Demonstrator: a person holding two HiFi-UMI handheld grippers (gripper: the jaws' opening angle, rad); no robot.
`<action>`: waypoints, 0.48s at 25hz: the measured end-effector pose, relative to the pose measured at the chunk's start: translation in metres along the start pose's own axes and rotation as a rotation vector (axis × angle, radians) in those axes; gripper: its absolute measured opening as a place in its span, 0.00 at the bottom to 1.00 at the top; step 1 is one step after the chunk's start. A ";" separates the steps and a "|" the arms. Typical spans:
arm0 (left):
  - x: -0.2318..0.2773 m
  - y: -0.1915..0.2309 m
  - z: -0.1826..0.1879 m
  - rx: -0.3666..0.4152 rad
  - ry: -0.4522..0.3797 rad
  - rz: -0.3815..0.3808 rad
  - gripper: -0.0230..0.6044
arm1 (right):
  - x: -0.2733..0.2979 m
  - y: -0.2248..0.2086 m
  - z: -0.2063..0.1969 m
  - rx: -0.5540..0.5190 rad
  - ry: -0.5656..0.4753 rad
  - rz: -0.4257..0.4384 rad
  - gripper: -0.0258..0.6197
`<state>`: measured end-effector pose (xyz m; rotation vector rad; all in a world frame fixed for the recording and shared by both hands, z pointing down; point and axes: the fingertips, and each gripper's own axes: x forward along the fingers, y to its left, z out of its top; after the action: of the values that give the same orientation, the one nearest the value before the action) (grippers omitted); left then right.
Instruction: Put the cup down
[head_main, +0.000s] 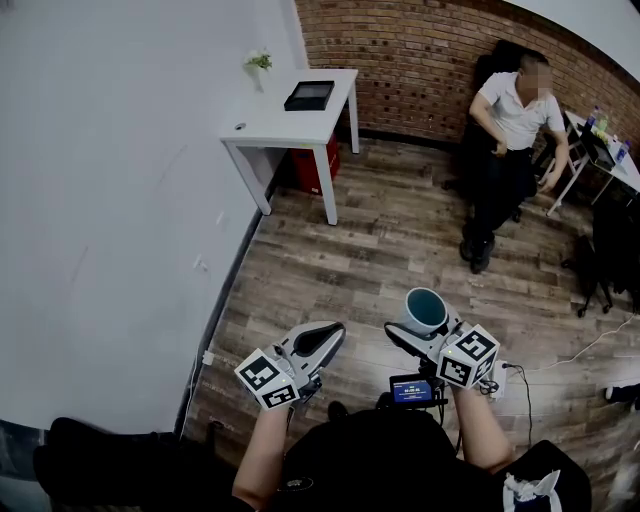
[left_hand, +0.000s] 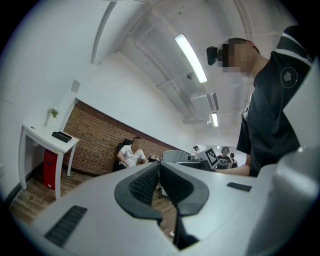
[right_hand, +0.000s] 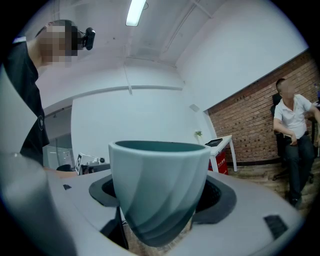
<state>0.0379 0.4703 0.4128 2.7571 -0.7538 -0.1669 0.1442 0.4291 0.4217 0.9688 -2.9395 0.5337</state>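
There is one cup, pale mint green with swirled ribs and a darker teal inside. It sits upright, mouth up, pinched between the two dark pads of the right gripper, one pad on each side of its lower body. The cup is held in the air over the wooden floor, near the person's body and right of centre, touching nothing but the jaws.

Just left of it is the left gripper. It holds nothing, and its two ribbed pads are pressed together along a thin seam. That makes two grippers. Each carries one marker cube, and a small lit screen sits under the right one.

Farther off, one white table stands against the white wall at the left. It carries three things: one flat black tray, one small potted plant and one tiny dark item I cannot identify. One red box stands under it. A brick wall runs across the far side. At the far right, one seated person in a white shirt sits in a dark chair.
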 end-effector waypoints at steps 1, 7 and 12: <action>0.000 0.000 -0.001 0.000 0.001 0.000 0.05 | -0.001 0.000 0.000 0.000 -0.001 0.000 0.64; 0.005 -0.004 -0.002 0.001 0.002 -0.003 0.05 | -0.005 -0.004 -0.001 0.005 -0.003 -0.001 0.64; 0.007 -0.006 -0.003 -0.001 0.005 -0.002 0.05 | -0.007 -0.005 -0.002 0.009 -0.004 0.002 0.64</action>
<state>0.0473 0.4720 0.4141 2.7567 -0.7491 -0.1611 0.1529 0.4302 0.4246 0.9693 -2.9439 0.5457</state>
